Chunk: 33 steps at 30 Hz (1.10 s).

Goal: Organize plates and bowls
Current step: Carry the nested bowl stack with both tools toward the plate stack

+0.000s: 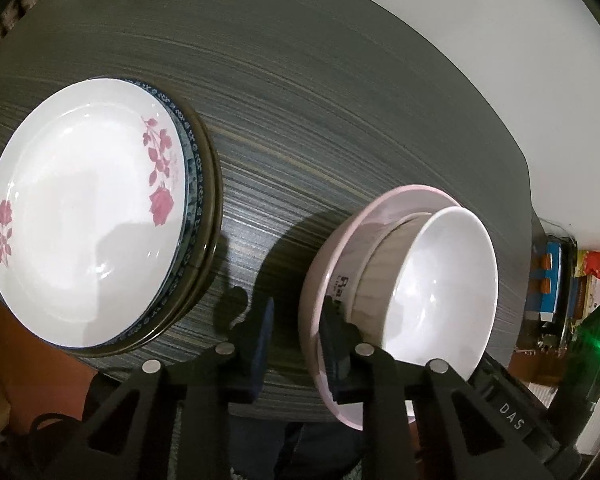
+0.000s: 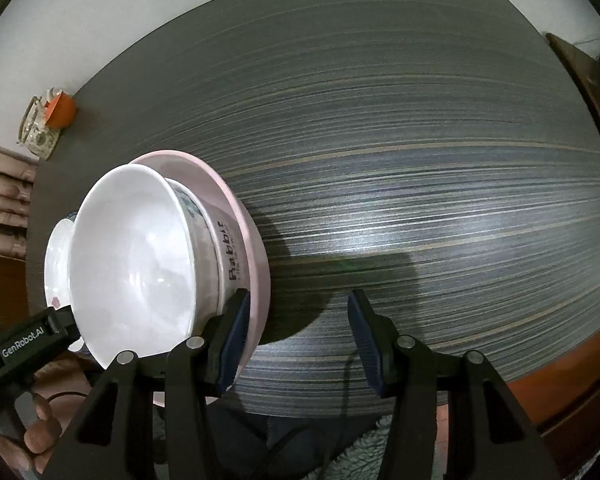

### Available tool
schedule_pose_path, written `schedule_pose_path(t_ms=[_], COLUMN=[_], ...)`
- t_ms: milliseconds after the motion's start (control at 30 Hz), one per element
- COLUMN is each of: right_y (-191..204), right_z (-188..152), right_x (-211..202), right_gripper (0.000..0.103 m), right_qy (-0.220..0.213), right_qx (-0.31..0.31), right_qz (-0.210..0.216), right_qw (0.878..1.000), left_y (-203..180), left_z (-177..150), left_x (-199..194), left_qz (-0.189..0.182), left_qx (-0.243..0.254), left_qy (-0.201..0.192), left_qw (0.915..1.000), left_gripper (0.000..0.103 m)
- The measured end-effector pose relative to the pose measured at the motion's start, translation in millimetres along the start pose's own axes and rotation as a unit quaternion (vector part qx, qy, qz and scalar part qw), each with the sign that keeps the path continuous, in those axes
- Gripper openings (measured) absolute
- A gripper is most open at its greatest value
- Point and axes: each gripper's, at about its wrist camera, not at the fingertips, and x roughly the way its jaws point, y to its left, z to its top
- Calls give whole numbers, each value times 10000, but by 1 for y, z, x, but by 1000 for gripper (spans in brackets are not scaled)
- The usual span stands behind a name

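Although the left gripper [image 1: 296,336] has narrowed its jaws to a small gap, the rim of the pink plate [image 1: 380,208] sits between its blue pads and the left pad looks apart from the ceramic, so I read it as closing in, not clamped; contact cannot be confirmed from the left wrist view. The right gripper [image 2: 296,332] stands about half open over bare table [image 2: 420,160], holding nothing; its left pad lies just beside, possibly touching, the pink plate's outer edge. Location: the pink plate rests near the table's front edge, carrying a lettered bowl [image 2: 228,256] with a plain white bowl [image 2: 136,256] nested in it. A separate stack, the rose-patterned plate [image 1: 80,208] on blue-rimmed and dark plates, sits well apart toward the left. Orientation: bowls and plates are round, no long axis; all openings face up, stack axes upright. Judgement for the step in hand: finish the pinch squarely on the pink rim, pads well over the lip; support the opposite side with the right gripper before lifting; keep the plate level, since the nested bowls could slide or tip.
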Motion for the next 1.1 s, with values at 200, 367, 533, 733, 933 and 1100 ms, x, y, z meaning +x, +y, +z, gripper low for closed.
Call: schedule_pose_path(t_ms=[200,367,533,733,933,1100], right_y=[7,12,14,13,11,13], right_z=[-3,-5,-8,-12,-13,-12], right_x=[-1,-2,-2,-5,-9,-8], right_gripper=[39,30,26,18,14,14], right_qy=[-77,-102,-118,-159,-139,-148], right_qx=[-121,-150,-131,-136,-106,-73], right_qz=[-19,87,181,248,295,309], right_qw=[9999,9998,9997,9995,9994,9994], left_y=[-1,-4,-6,-6,-6,-8], left_z=[0,-2,-1,-1,-2,-2], left_x=[-2,-2,0,0,-1,-2], left_qz=[-87,-63,-77,-99,-86,-69], left_qx=[82,119,110,150,182,215], left_qy=[-28,-60,-71,-85,-110,-129], left_qw=[9999,9999,9999,9998,9997,9997], left_gripper=[13,12,12,9,8,8])
